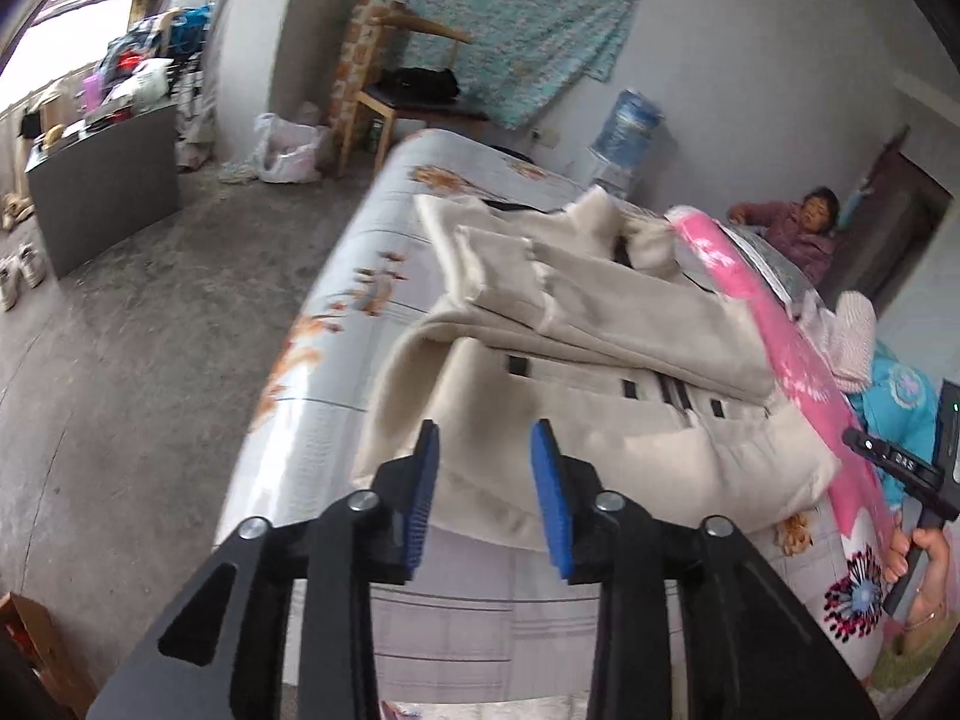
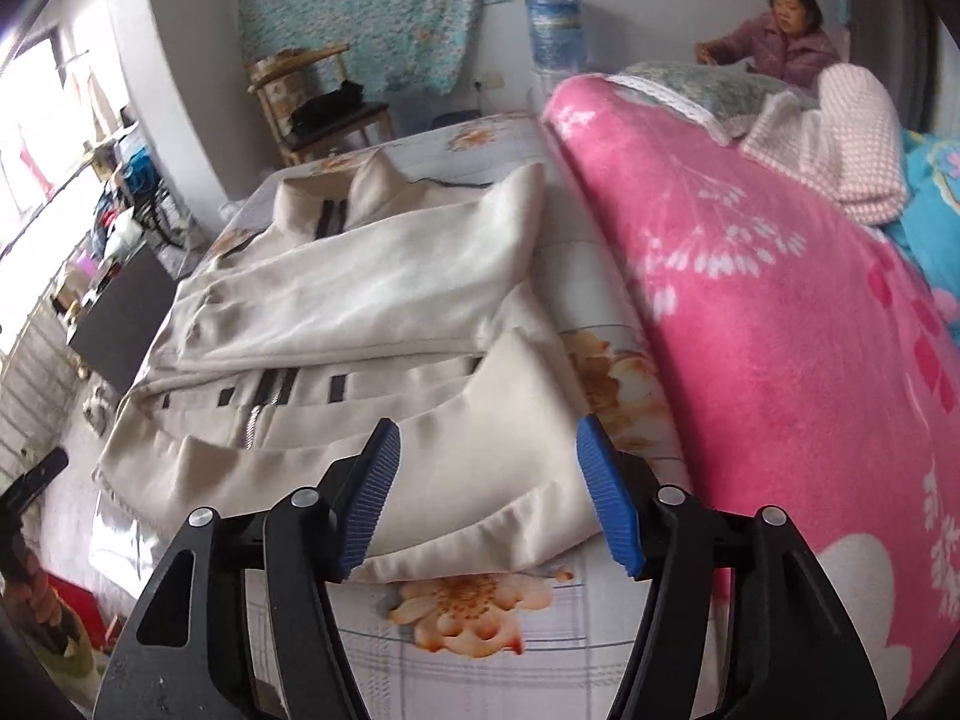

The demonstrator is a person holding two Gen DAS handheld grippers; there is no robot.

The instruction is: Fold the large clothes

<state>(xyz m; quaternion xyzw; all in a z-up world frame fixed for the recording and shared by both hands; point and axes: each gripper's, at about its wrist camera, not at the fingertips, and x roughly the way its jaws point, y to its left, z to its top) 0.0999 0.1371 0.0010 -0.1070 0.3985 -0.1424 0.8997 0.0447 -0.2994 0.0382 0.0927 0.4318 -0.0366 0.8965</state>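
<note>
We log: cream zip-front jacket (image 2: 360, 324), sleeves folded, at twelve o'clock — left gripper (image 1: 483, 468) and right gripper (image 2: 486, 480) both spread, empty.

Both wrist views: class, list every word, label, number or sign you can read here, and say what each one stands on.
"DAS", roughly: small white letters on the black body of the right gripper in the left wrist view; blurred, so the reading is uncertain.
Cream jacket: no print visible.
Pink blanket: white flower pattern only, no words.
Water bottle: any label too blurred to read.
</note>
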